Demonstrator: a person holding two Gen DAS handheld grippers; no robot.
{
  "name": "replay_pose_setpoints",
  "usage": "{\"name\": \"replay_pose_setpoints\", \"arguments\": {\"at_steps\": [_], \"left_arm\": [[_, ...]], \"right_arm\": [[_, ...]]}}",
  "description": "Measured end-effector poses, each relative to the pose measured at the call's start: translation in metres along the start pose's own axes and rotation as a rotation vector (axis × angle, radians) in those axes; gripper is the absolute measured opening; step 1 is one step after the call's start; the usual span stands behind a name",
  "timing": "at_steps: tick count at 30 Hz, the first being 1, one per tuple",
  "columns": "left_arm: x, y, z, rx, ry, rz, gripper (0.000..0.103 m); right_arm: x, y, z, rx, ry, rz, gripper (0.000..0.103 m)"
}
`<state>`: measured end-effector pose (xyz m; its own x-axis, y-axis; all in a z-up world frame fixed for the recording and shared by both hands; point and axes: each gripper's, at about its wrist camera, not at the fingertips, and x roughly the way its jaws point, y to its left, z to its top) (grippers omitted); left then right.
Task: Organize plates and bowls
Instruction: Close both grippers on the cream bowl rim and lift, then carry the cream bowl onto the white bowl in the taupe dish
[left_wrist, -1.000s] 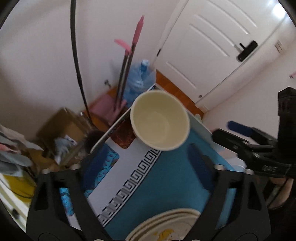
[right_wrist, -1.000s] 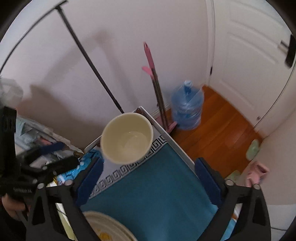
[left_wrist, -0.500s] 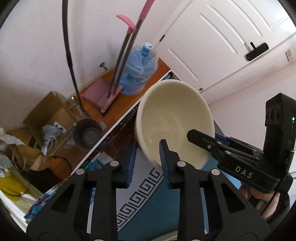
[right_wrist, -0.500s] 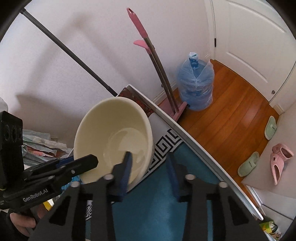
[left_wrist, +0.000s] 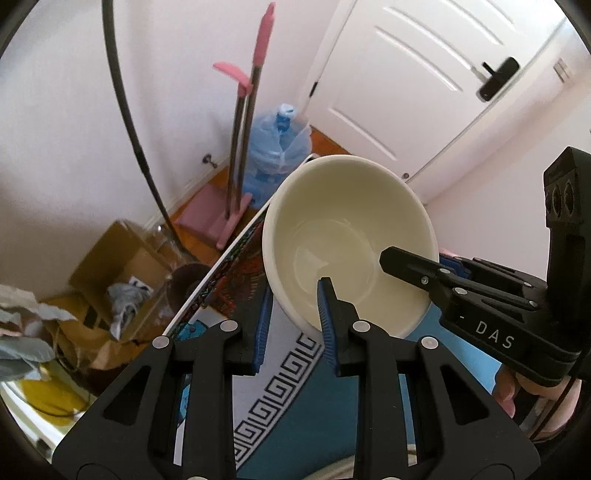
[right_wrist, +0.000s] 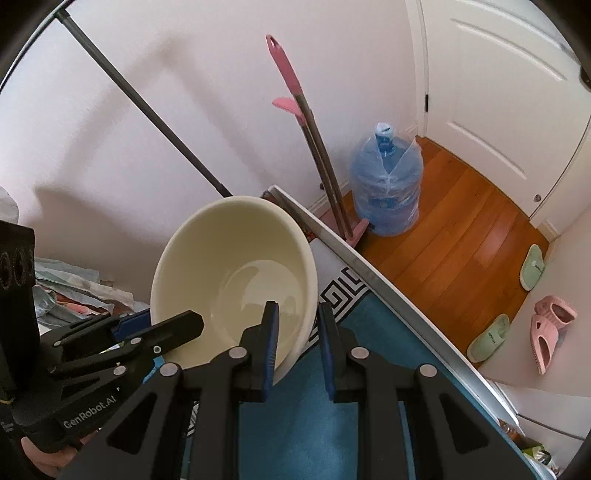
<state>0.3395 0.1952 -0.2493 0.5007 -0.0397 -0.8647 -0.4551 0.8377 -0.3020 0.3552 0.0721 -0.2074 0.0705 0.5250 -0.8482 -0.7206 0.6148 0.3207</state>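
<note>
A cream bowl (left_wrist: 347, 236) is held tilted above the far end of the blue mat; it also shows in the right wrist view (right_wrist: 229, 273). My left gripper (left_wrist: 293, 325) is shut on the bowl's near-left rim, one finger inside and one outside. My right gripper (right_wrist: 297, 339) is shut on the bowl's right rim the same way. Each gripper shows in the other's view, the right one (left_wrist: 406, 266) and the left one (right_wrist: 177, 325). A plate edge (left_wrist: 332, 470) shows at the bottom of the left wrist view.
The table's metal edge (right_wrist: 369, 273) runs diagonally with the blue mat (right_wrist: 303, 424) on it. Beyond it stand a water jug (right_wrist: 386, 192), pink mops (right_wrist: 306, 122), slippers (right_wrist: 532, 273) on wood floor, a cardboard box (left_wrist: 122, 258) and a white door (left_wrist: 417, 74).
A second ago both grippers were open and back from the bowl on the table. They moved in, closed on opposite rims, and the bowl is now raised and tilted.
</note>
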Motion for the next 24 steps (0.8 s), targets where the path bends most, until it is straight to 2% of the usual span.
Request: {"name": "replay_pose_setpoints", "arguments": {"at_steps": [6, 11, 17, 24], "left_arm": [[-0.050, -0.030, -0.014, 0.060, -0.059, -0.008, 0.022], [-0.099, -0.064, -0.039, 0.114, -0.110, -0.023, 0.022], [-0.142, -0.110, -0.077, 0.194, -0.135, -0.068, 0.022], [-0.175, -0.170, -0.147, 0.297, -0.121, -0.154, 0.022]], "right_arm": [[-0.055, 0.010, -0.016, 0.007, -0.090, -0.017, 0.019], [-0.112, 0.014, -0.046, 0.015, -0.158, -0.028, 0.019], [-0.186, 0.012, -0.103, 0.067, -0.238, -0.081, 0.019], [-0.261, 0.003, -0.189, 0.142, -0.300, -0.185, 0.019]]}}
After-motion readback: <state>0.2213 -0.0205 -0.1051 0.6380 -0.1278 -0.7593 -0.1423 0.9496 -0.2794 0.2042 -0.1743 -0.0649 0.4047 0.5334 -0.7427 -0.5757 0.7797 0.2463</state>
